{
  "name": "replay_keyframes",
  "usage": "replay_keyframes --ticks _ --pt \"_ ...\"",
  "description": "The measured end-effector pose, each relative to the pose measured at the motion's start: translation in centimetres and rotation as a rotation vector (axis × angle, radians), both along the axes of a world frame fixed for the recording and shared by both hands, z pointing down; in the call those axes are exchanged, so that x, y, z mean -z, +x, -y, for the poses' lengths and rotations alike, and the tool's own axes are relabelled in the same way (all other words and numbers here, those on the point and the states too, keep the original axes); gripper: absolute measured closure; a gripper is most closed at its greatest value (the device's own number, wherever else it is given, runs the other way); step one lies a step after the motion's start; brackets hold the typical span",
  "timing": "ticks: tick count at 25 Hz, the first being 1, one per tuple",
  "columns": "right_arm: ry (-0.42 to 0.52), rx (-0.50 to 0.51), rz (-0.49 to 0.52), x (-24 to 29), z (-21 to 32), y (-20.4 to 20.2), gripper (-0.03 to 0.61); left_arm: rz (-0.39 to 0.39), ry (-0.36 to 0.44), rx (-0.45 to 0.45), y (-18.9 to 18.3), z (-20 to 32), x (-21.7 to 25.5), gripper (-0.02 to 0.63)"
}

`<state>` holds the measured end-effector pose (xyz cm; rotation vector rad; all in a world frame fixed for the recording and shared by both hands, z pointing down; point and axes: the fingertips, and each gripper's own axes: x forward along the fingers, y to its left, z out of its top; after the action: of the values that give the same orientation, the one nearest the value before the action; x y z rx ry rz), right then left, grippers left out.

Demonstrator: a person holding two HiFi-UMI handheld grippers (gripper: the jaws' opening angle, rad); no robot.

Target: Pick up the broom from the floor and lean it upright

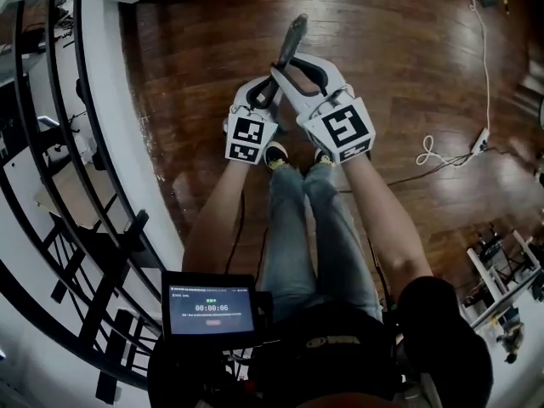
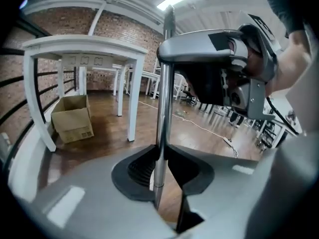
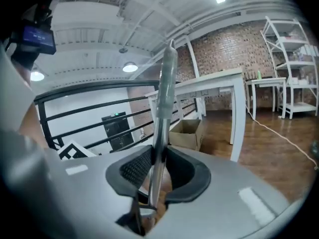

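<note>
Broom (image 2: 162, 83) stands upright over the wood floor (image 1: 408, 75) ahead of the person's shoes (image 1: 275, 155), its pole pinched by both claws: left gripper (image 2: 160, 156) presses its pads on it low down, right gripper (image 3: 158, 158) grips just above, near the black railing (image 3: 89, 90)
</note>
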<state>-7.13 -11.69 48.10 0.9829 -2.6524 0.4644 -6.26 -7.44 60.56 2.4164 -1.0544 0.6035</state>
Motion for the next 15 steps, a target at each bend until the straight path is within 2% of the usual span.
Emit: replay_keyframes --ticks 4,8,11,15 --pt "0.001 0.077 0.022 1.0 1.4 -2.9 0.497 -0.005 -0.020 0.058 -1.9 2.0 0.8 0.520" --pt "0.023 0.164 0.040 1.9 3.5 -3.7 0.497 0.028 -0.027 0.103 -2.4 4.7 1.4 0.520" --pt "-0.003 0.190 0.093 2.0 7.4 -3.5 0.497 0.071 -0.041 0.135 -2.7 8.6 1.6 0.520" --pt "-0.049 0.255 0.113 1.9 13.4 -3.5 0.497 0.082 -0.080 0.209 -3.1 14.5 1.6 0.517"
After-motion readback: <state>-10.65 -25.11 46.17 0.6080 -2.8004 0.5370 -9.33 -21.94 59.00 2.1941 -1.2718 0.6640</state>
